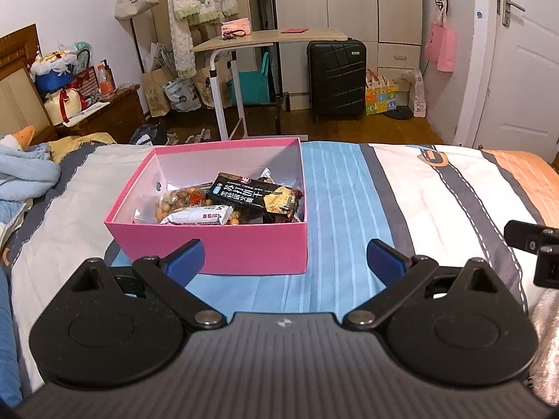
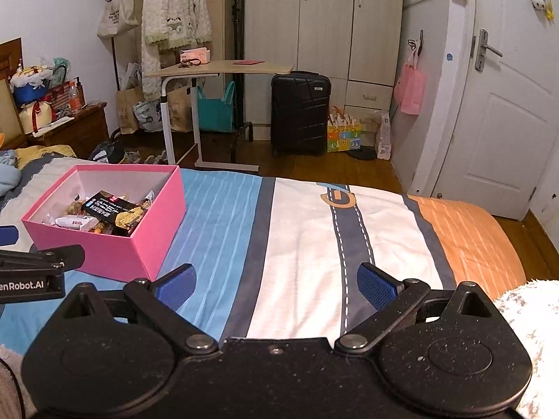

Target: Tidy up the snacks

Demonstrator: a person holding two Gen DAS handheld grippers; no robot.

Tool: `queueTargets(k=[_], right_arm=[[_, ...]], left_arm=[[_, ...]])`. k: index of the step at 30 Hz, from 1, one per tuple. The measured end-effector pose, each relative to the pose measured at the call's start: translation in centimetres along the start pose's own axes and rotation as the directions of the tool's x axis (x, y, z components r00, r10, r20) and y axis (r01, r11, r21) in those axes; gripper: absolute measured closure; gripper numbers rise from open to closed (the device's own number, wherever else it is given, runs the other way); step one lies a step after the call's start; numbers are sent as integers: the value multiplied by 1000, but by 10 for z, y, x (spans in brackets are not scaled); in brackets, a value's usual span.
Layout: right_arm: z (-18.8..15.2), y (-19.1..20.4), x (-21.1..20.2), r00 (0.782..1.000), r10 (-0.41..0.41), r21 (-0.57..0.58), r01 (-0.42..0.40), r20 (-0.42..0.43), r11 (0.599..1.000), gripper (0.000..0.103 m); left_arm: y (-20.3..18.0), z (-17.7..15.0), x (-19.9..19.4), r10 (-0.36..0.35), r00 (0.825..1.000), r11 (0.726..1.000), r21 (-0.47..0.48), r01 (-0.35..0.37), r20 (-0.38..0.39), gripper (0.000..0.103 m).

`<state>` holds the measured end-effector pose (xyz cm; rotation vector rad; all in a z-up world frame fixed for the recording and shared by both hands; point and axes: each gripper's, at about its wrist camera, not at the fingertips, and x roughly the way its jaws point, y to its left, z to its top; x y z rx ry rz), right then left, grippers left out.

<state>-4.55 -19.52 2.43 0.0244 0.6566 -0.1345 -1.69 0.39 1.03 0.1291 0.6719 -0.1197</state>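
Your left gripper (image 1: 284, 260) hangs low over the bed (image 1: 349, 188) with its jaws spread wide and nothing between them; its left pad (image 1: 185, 260) sits in front of the near wall of the pink box (image 1: 209, 241), while the right pad (image 1: 384, 260) is over bare blue stripes just past the box's near right corner. The box stands open on the bed, its far rim close to the bed's far edge, and the snacks are already inside: a black cracker pack (image 1: 255, 195) lies on top toward the right wall, a white bar (image 1: 201, 214) rests against the near wall, and a bag of nuts (image 1: 181, 199) fills the left of the pile. Your right gripper (image 2: 274, 284) is also wide open and empty, held over the white and blue bands of the cover, well to the right of the box (image 2: 115, 244). From that view the whole right half of the bed is free room, running out to the orange band (image 2: 464, 230) at the right edge. Beyond the far edge lie the wood floor, a small table (image 2: 223, 68) and a black suitcase (image 2: 300, 111).
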Motion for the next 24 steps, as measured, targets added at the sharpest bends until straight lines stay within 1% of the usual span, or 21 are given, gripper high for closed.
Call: queueTargets(k=[13, 24], right_arm=[[0, -2, 7, 1000, -11, 18, 11, -25, 1000, 3], [-2, -4, 8, 999, 0, 30, 1, -33, 1000, 3]], left_arm=[[-1, 1, -1, 6, 1000, 1000, 15, -6, 12, 2], [-1, 1, -4, 3, 1000, 1000, 18, -3, 23, 2]])
